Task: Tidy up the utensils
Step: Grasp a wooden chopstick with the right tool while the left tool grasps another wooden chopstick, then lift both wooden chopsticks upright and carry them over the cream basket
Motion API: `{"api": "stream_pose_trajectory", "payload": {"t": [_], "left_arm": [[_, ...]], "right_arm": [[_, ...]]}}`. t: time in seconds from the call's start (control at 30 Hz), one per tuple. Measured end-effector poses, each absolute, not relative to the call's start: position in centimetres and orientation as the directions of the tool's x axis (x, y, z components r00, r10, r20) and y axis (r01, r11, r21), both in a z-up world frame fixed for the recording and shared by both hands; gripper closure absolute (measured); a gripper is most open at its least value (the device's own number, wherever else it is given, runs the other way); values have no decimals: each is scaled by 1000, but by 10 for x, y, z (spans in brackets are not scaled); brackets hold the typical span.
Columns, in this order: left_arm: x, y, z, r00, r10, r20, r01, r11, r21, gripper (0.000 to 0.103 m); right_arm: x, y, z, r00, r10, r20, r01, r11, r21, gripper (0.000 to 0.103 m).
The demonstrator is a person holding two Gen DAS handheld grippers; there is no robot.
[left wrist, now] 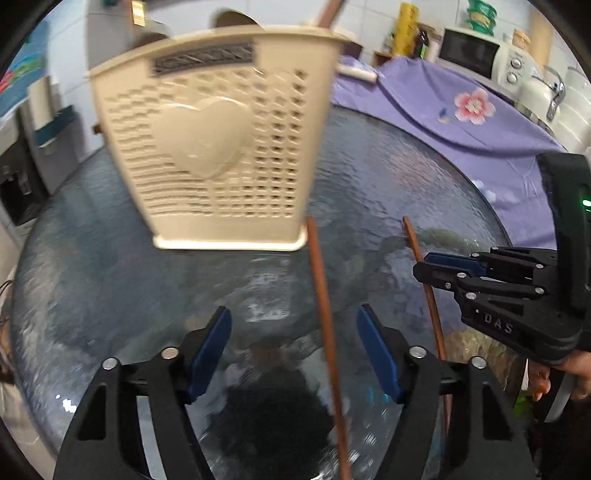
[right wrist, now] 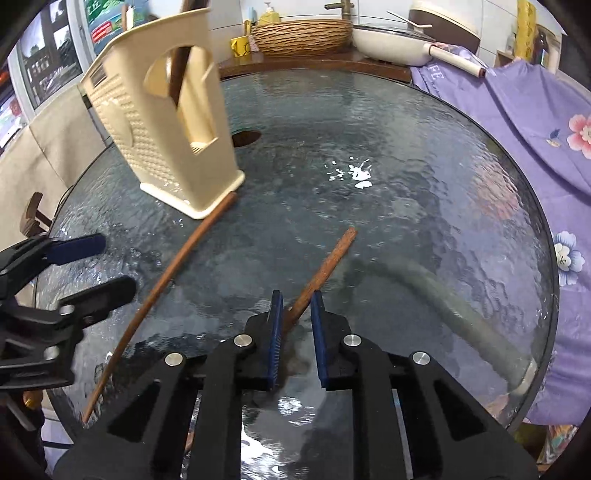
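A cream plastic utensil holder (left wrist: pixel 218 147) with a heart on its side stands on the round glass table (left wrist: pixel 388 177); it also shows in the right wrist view (right wrist: pixel 166 133) with a brown utensil inside. Two brown chopsticks lie on the glass. One chopstick (left wrist: pixel 325 332) (right wrist: pixel 162 284) runs from the holder's base toward the front edge, between my left gripper's open fingers (left wrist: pixel 295 347). My right gripper (right wrist: pixel 297 314) (left wrist: pixel 424 267) has its blue pads nearly closed around the other chopstick (right wrist: pixel 325 269) (left wrist: pixel 424 280), with small gaps still showing.
A purple floral cloth (left wrist: pixel 461 122) (right wrist: pixel 535 122) covers the counter on the right. A microwave (left wrist: pixel 480 55) stands behind it. A woven basket (right wrist: pixel 301 35) and a white pan (right wrist: pixel 391 42) sit beyond the table's far edge. The glass has a hole (right wrist: pixel 245 138) near the holder.
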State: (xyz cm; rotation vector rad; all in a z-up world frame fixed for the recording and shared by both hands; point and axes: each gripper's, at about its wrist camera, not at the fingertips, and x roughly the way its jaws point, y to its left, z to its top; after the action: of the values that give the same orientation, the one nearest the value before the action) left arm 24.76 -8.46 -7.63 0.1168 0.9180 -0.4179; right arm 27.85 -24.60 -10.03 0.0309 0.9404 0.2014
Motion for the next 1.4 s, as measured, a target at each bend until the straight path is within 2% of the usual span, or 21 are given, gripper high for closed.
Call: {"api": "stream_pose_trajectory", "payload": {"t": [0.2,0.53,0.7,0.87,0.93,1.4], "left_arm": [[265,-111,-89,491,-290,-822,427,902,-63,51],[277,-137,-91,500,-256,-827,422,906,-25,64],[286,-149,-91,515,-228,-826,421,907,12,83],[288,-150,-92,523,-221,-823,413,911,18,96],[285,-151,-91,516,-233,-824,423,906,9,96],[266,-147,-94,522,-236,-820,442,897,23,94]], "right_arm": [[280,-254,-101,575,191,-796,-155,980,123,87],[288,-264,-103,575,191,-795,-150,981,127,87],[292,-264,-103,571,180,-801,-131,983,127,87],[299,-259,-103,573,166,-802,-98,986,134,87],[302,-257,-103,575,163,-802,-93,987,134,89],[309,-239,-101,562,110,-820,-75,994,82,90]]}}
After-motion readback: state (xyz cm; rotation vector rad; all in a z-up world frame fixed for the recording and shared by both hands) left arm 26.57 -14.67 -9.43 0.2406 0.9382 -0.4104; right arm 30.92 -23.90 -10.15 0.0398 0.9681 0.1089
